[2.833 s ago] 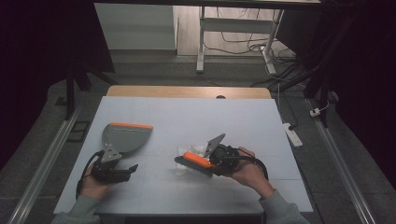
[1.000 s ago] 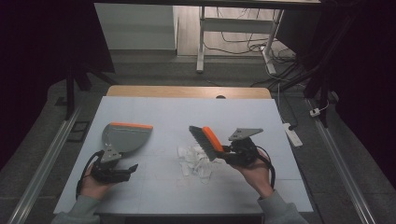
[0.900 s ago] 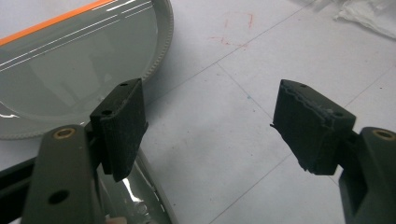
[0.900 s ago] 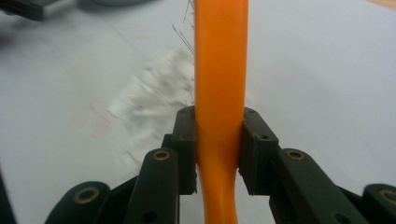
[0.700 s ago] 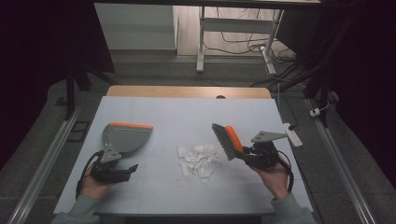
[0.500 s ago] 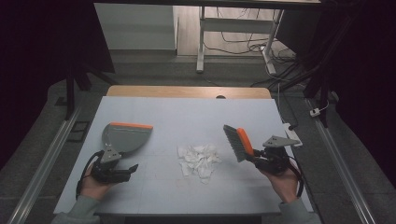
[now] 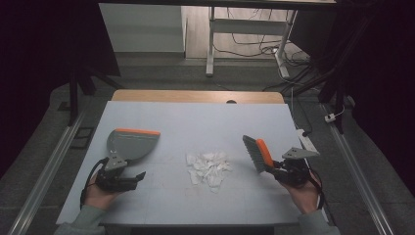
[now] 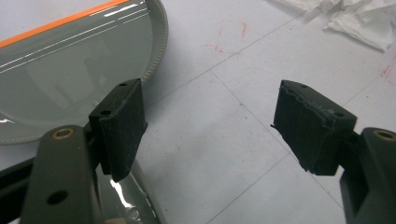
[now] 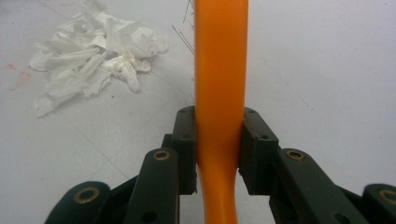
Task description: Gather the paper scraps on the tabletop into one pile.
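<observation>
- In my right gripper view, my right gripper [image 9: 218, 144] clamps the orange handle of the brush [image 9: 220, 74], both pads pressed against it; the high view adds the grey bristles of that brush [image 7: 254, 152], at right of centre.
- In my left gripper view, my left gripper [image 8: 219, 126] has its jaws spread wide with bare table [image 8: 224, 154] between them, nothing held.
- The grey dustpan [image 8: 70, 60] with its orange edge sits at upper left of that view, its handle passing under my left pad.
- The pile of torn white paper scraps [image 7: 209, 168] lies mid-frame in the high view, between dustpan [image 7: 131, 143] and brush, apart from both.
- Red smudges [image 8: 243, 30] mark the table near the scraps.
</observation>
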### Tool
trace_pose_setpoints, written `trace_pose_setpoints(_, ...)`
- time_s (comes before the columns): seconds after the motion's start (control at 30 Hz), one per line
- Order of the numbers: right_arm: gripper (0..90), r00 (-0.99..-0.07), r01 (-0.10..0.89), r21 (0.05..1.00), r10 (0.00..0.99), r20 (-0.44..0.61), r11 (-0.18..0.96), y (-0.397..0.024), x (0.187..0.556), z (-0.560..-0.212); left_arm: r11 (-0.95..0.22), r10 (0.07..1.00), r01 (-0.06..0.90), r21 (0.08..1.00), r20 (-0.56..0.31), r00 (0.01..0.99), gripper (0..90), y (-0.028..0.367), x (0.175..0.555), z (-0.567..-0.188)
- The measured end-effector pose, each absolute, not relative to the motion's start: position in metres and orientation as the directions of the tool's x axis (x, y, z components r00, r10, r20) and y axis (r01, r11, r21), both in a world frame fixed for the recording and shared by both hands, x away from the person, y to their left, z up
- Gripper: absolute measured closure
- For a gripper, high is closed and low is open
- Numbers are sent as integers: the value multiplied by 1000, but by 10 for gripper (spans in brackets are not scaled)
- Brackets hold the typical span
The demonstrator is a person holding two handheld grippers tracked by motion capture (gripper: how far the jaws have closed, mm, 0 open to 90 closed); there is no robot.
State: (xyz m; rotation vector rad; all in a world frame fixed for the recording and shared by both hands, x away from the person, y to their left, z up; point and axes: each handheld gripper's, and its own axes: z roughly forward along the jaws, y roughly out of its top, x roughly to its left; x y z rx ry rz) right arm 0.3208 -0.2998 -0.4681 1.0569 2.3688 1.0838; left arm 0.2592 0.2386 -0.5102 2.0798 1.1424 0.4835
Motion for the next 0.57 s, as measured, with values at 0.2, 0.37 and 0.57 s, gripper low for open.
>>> trace_pose_setpoints(0.2, 705, -675, 485, 757, 738, 6, 438, -299, 320, -467, -360, 842, 577, 733, -11, 540, 260, 238, 259, -510)
trace_pose_setpoints(0.37, 705, -676, 485, 757, 737, 8, 437, -299, 320, -467, -360, 842, 577, 733, -11, 539, 260, 238, 259, -510)
trace_pose_setpoints(0.57, 705, -677, 485, 759, 736, 11, 435, -299, 320, -466, -360, 842, 576, 734, -11, 539, 260, 238, 259, -510)
